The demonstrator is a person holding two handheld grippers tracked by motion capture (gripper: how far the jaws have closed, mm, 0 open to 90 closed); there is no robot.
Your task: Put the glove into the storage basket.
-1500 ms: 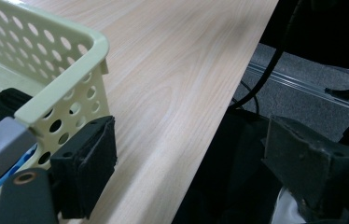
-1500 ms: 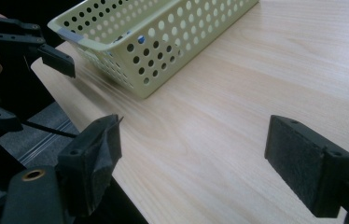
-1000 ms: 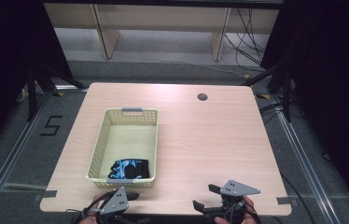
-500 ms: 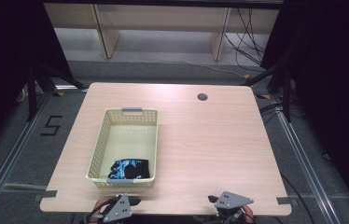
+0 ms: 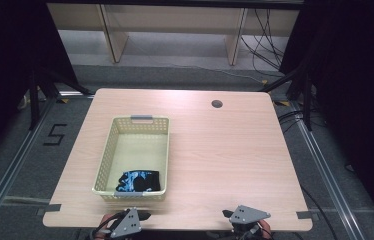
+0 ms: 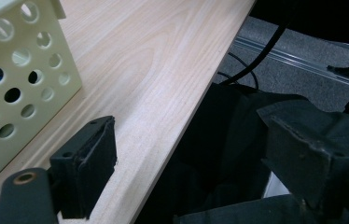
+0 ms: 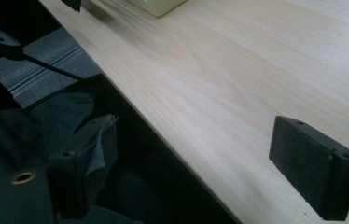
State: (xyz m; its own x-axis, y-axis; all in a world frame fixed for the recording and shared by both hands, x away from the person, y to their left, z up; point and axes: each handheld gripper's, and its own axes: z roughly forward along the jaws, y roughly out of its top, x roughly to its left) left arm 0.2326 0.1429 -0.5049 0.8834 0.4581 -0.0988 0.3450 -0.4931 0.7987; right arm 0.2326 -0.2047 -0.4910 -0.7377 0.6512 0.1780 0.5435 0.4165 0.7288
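A pale yellow perforated basket (image 5: 106, 161) stands on the left half of the wooden table (image 5: 225, 160). A black and blue piece of cloth (image 5: 139, 181) lies in its near end. My left gripper (image 5: 133, 220) hangs at the table's near edge, just in front of the basket. In the left gripper view it (image 6: 196, 154) is open and empty, one jaw over the wood, the other past the edge; the basket's corner (image 6: 18, 79) is close by. My right gripper (image 5: 241, 217) sits at the near edge further right. In the right gripper view it (image 7: 196, 158) is also open and empty, straddling the edge.
A round cable hole (image 5: 217, 104) lies at the table's far right. Dark cloth (image 6: 256, 140) and cables hang below the near edge. Metal floor rails (image 5: 325, 165) run along both sides of the table.
Both grippers have drawn back toward the person, from over the table's front strip to its very edge. The basket and the cloth have stayed put.
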